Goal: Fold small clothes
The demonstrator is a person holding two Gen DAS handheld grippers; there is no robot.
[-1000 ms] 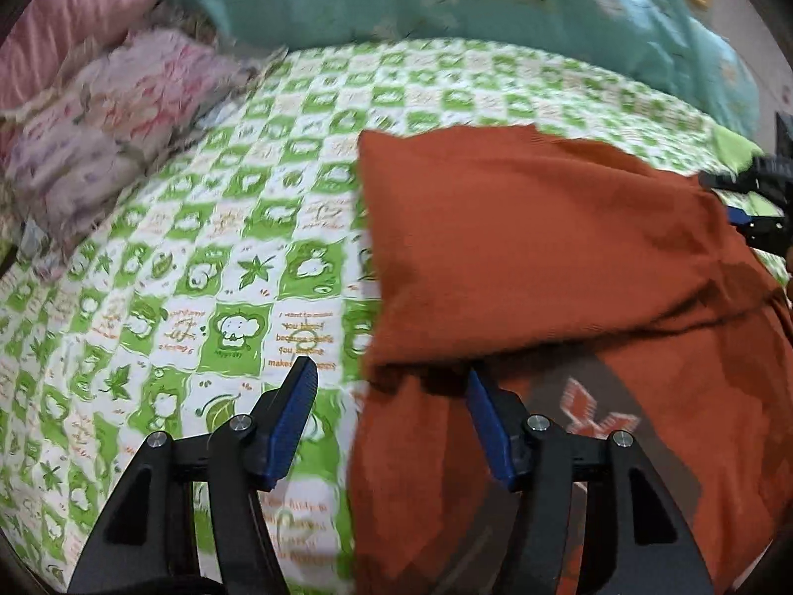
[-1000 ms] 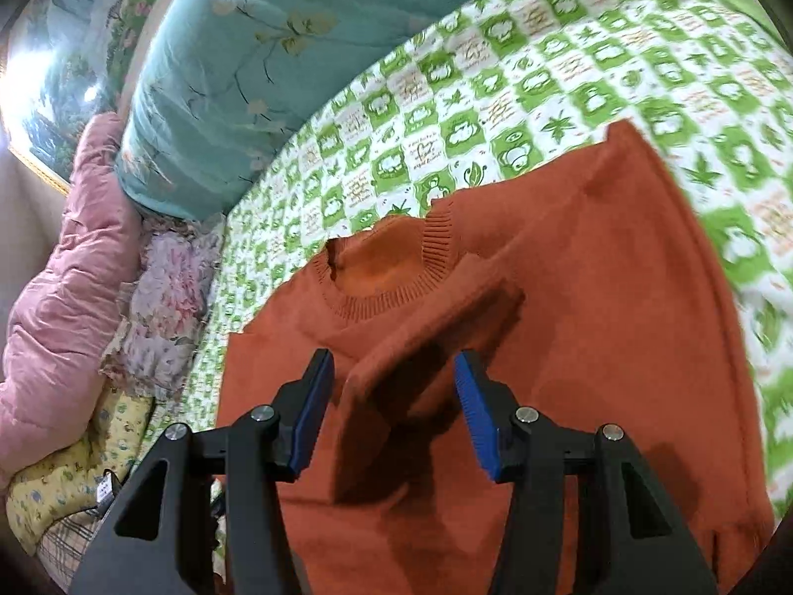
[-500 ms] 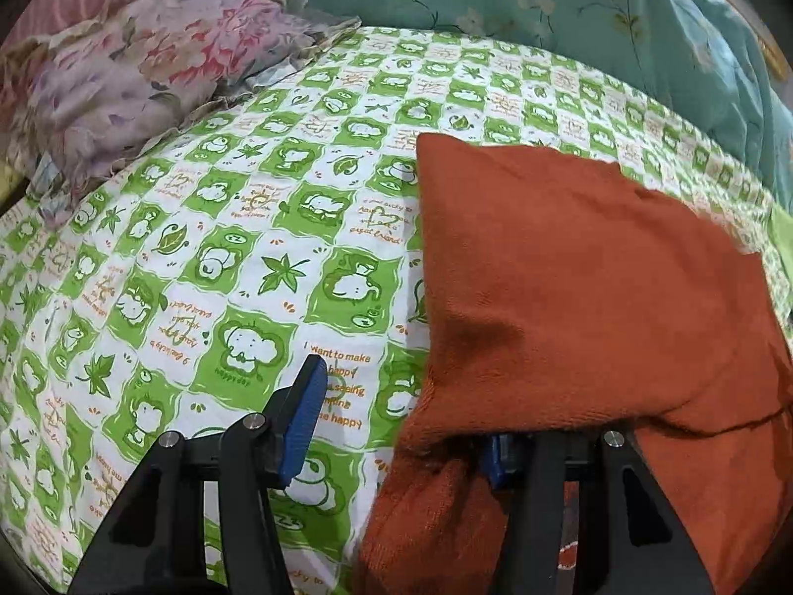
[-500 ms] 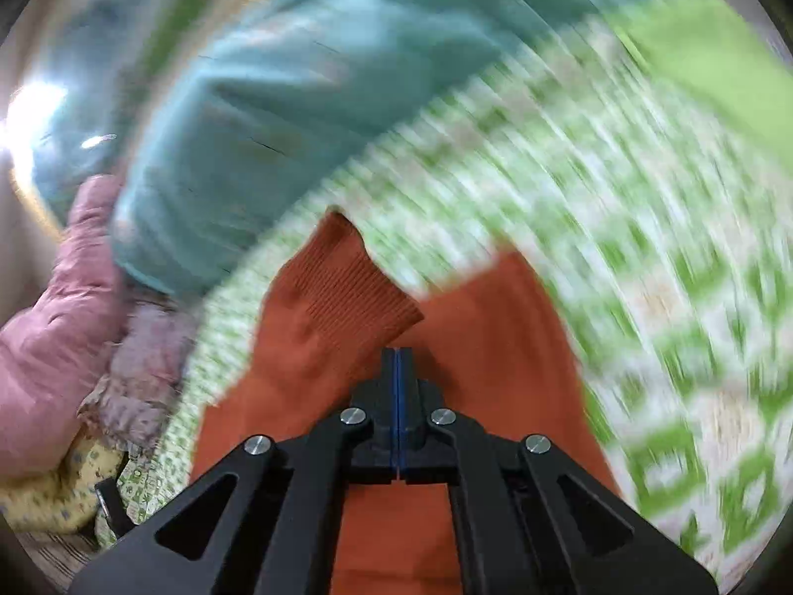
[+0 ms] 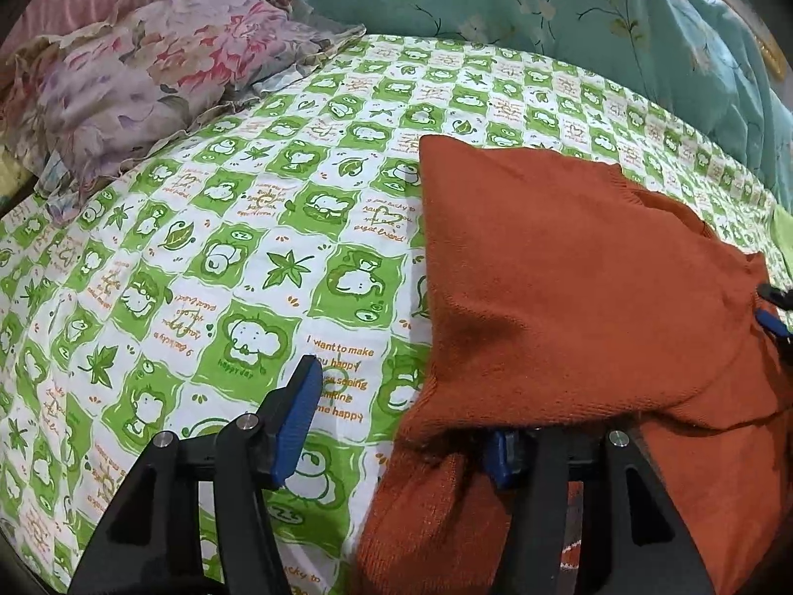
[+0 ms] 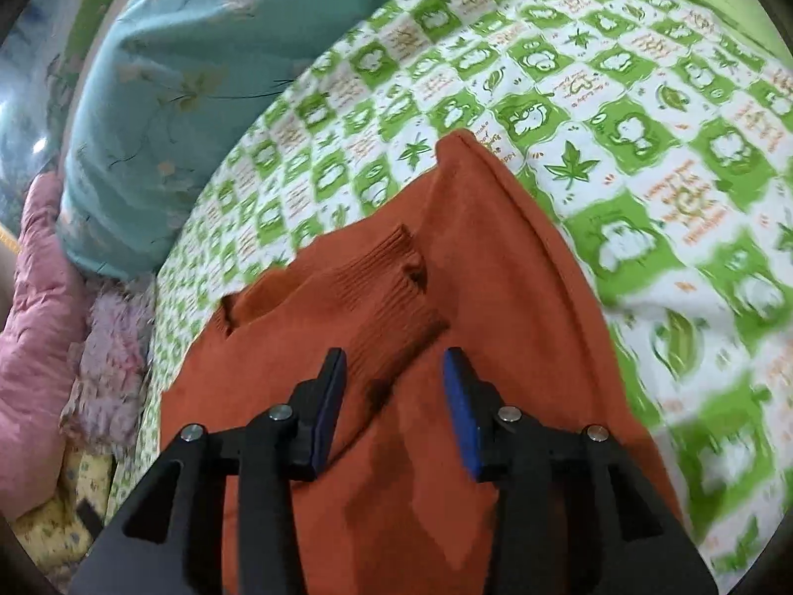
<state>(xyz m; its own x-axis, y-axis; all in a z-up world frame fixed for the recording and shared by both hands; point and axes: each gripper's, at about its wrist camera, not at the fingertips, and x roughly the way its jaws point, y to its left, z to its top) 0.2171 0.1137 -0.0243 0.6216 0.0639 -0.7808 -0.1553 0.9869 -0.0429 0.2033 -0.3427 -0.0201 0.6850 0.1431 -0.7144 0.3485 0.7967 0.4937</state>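
Sweater [image 5: 570,272] cloth fills the right half of the left wrist view, a rust-orange knit lying on the green-and-white checked bedsheet [image 5: 223,258]. Its folded layer drapes over the right finger of the left gripper [image 5: 401,426], hiding most of that finger's blue pad, while the other finger [image 5: 297,416] stands clear over bare sheet; the fingers are spread wide, with the sweater's edge between them. A flowered pillow [image 5: 148,79] sits at the far left corner of the bed, and a teal quilt [image 5: 594,15] runs along the far edge. The tip of the other gripper shows at the right edge of this view.

From the right wrist view, the sweater [image 6: 495,272] lies flat on the sheet [image 6: 669,173], a ribbed cuff [image 6: 391,292] folded across its chest beside the neckline. The right gripper [image 6: 394,396] hangs just above the cuff, fingers apart and gripping nothing. A pink quilt [image 6: 34,307] bunches at the bed's left edge.
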